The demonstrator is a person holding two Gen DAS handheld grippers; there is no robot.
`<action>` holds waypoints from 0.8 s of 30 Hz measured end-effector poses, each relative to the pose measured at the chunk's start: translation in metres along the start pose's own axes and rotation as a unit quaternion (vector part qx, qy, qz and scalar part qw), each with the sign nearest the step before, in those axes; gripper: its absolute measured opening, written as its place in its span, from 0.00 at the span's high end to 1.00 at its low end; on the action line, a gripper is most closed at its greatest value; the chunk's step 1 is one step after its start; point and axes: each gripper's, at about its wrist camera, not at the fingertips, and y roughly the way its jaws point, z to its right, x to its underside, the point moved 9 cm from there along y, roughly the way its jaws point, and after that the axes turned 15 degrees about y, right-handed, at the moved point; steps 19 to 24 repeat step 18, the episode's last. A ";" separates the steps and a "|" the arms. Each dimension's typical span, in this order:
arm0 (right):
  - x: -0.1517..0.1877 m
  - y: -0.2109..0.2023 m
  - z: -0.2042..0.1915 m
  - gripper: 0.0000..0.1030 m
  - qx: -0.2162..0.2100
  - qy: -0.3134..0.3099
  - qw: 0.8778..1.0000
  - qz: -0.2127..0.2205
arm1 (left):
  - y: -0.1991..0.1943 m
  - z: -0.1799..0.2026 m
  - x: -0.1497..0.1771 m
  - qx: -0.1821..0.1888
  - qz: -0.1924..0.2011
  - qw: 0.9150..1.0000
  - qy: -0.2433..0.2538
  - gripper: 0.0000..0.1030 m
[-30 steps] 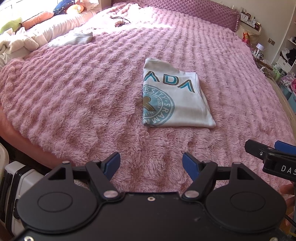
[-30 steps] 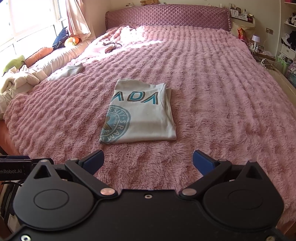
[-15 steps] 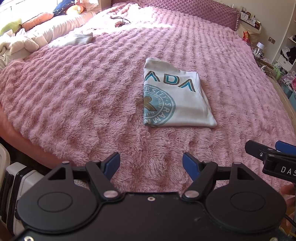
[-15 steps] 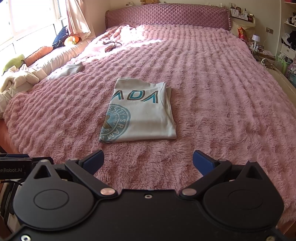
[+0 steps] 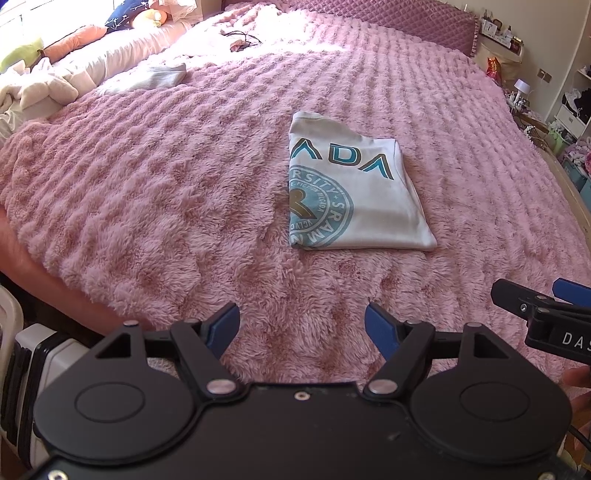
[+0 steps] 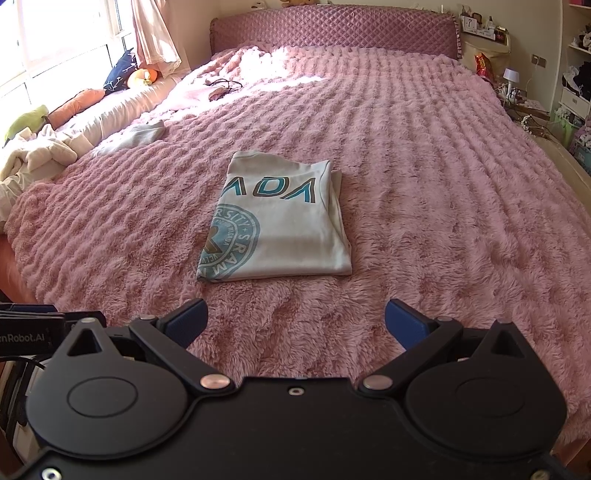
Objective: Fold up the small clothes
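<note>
A white T-shirt (image 5: 369, 199) with teal lettering and a round teal print lies folded into a rectangle on the pink fluffy bedspread (image 5: 166, 192). It also shows in the right wrist view (image 6: 284, 229). My left gripper (image 5: 301, 325) is open and empty, held above the near edge of the bed, short of the shirt. My right gripper (image 6: 295, 321) is open and empty too, just in front of the shirt's near edge. The right gripper's tip shows at the right edge of the left wrist view (image 5: 535, 306).
A small grey folded cloth (image 6: 144, 134) lies at the far left of the bed. Pillows and soft toys (image 6: 74, 107) line the window side. A cable (image 6: 221, 86) lies near the headboard (image 6: 332, 29). Cluttered shelves (image 6: 569, 92) stand at the right.
Both grippers have stayed nearly still. The views shift only slightly toward the shirt. The shirt has not moved.
</note>
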 end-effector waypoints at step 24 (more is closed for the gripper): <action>0.001 0.002 -0.001 0.00 0.002 0.002 1.000 0.000 | 0.002 0.001 -0.003 0.003 0.005 1.000 0.002 0.26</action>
